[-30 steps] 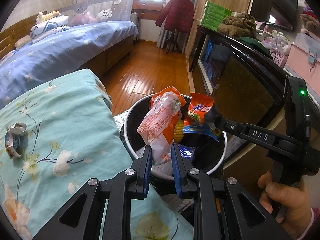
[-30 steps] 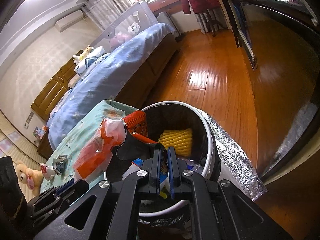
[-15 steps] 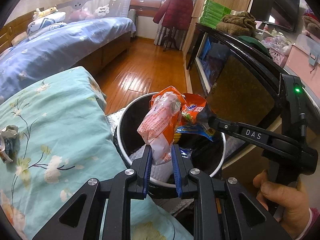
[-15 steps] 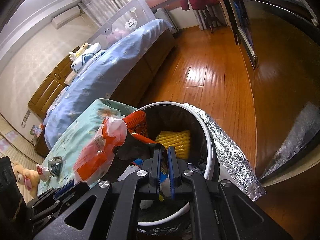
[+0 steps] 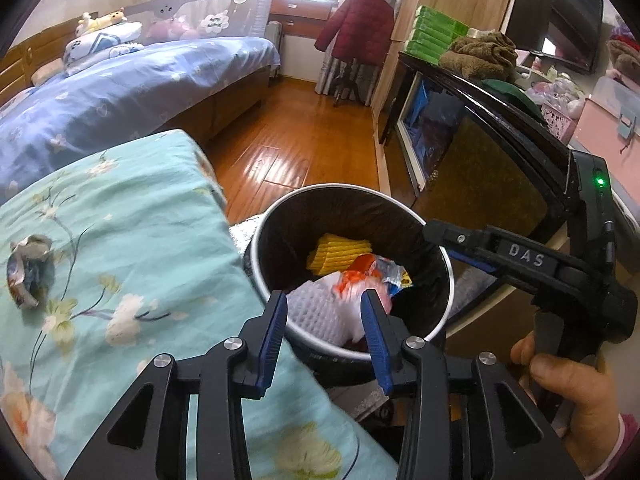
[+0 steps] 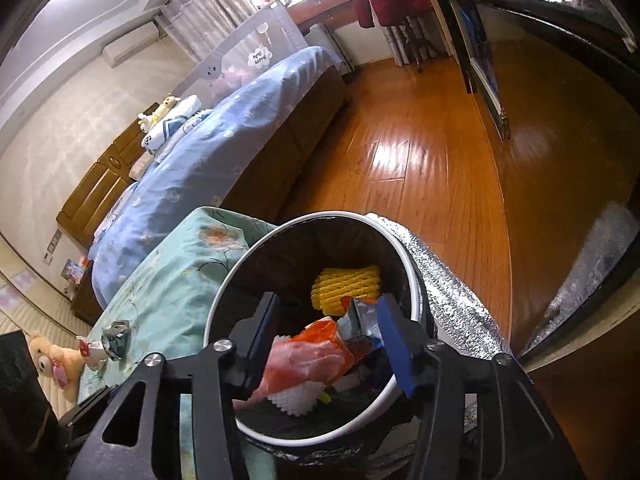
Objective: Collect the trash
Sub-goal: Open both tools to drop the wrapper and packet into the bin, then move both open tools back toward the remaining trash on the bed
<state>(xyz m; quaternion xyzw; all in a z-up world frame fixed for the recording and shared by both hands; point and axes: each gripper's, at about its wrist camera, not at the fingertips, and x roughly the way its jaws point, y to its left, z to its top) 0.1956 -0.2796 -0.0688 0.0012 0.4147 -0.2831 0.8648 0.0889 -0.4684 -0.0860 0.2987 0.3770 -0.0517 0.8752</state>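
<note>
Both my tongs, left gripper (image 5: 324,312) and right gripper (image 6: 328,332), gape empty over the bin (image 5: 449,264), wrappers (image 6: 308,356) inside. Next (my guess): reach left for the crumpled scrap (image 5: 26,268) on the quilt (image 5: 140,240).

One bin (image 5: 448,264), two grippers (image 5: 324,308) (image 6: 328,328)

Left tongs (image 5: 324,316) gape wide above the bin (image 5: 436,240), nothing between the fingers. An orange wrapper (image 5: 352,280) lies inside on white foam (image 5: 316,312). Right tongs (image 5: 430,230) reach over the rim. Crumpled wrapper (image 5: 26,270) sits on the bedspread (image 5: 132,240).
</note>
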